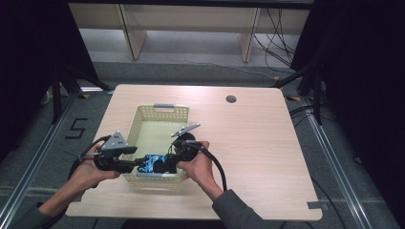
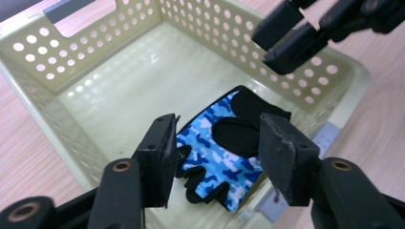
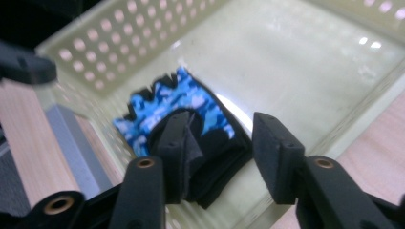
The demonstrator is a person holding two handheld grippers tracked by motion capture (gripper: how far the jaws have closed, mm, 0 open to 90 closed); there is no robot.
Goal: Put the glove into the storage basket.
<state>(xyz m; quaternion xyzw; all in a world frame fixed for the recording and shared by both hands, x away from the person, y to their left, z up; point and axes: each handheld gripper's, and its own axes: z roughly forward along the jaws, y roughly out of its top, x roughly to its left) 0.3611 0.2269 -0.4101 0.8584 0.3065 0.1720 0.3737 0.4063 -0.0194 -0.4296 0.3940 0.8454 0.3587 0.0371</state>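
Glove (image 2: 224,148), blue camouflage with black padding, lies flat in the basket (image 2: 57,71) near the lower middle of the high view. It looks light, soft and floppy. Both the left gripper (image 2: 217,155) and right gripper (image 3: 222,148) hover wide apart over it; the thicker black cuff seems the surest hold.

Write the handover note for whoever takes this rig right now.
Left gripper: open, jaws either side of the glove's finger end, over the basket's near end.
Right gripper: open, jaws at the glove's black cuff end; contact unclear.
Glove: blue camouflage, fingerless, lying flat on the basket floor by the near wall.
Basket: pale yellow, on the table.
Done: glove is in the basket.
Left: probably just to back both grippers away.
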